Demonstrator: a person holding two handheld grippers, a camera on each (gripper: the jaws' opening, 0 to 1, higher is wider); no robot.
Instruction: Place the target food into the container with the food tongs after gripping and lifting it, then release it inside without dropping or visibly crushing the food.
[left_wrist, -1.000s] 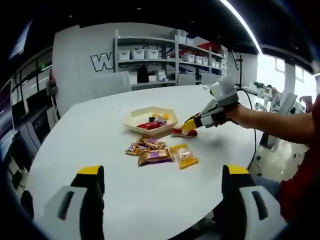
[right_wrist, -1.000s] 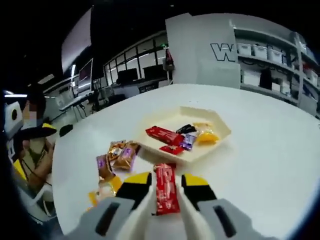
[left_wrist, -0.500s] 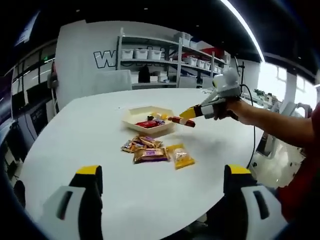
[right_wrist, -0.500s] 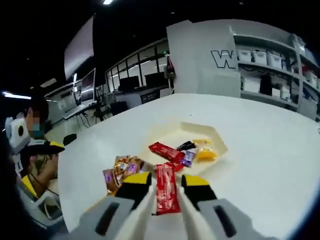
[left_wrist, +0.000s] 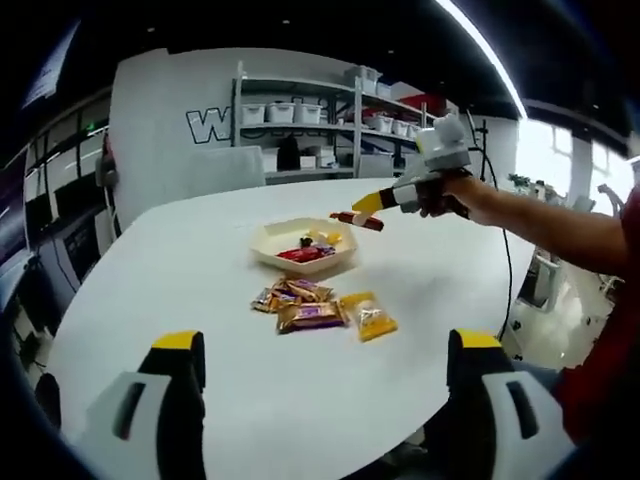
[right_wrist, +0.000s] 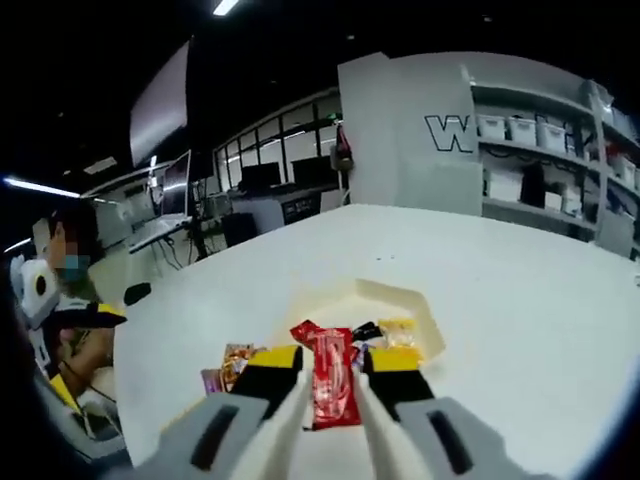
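A red snack bar (right_wrist: 333, 378) sits between the jaws of my right gripper (right_wrist: 330, 362), which is shut on it and held in the air above the table. In the left gripper view the right gripper (left_wrist: 368, 207) hangs just right of and above the cream hexagonal tray (left_wrist: 268, 239), the red bar (left_wrist: 356, 220) sticking out toward it. The tray (right_wrist: 400, 296) holds a red packet (left_wrist: 297, 254), a yellow one (right_wrist: 398, 329) and other snacks. My left gripper (left_wrist: 325, 345) is open, low over the near table, holding nothing.
A pile of wrapped snacks (left_wrist: 297, 304) and a yellow packet (left_wrist: 369, 315) lie on the white table (left_wrist: 150, 290) in front of the tray. Shelves with bins (left_wrist: 300, 110) stand behind. A person (right_wrist: 65, 300) sits at the table's far side.
My right gripper has risen with the red bar and drifted toward the tray. The left gripper has stayed open and still.
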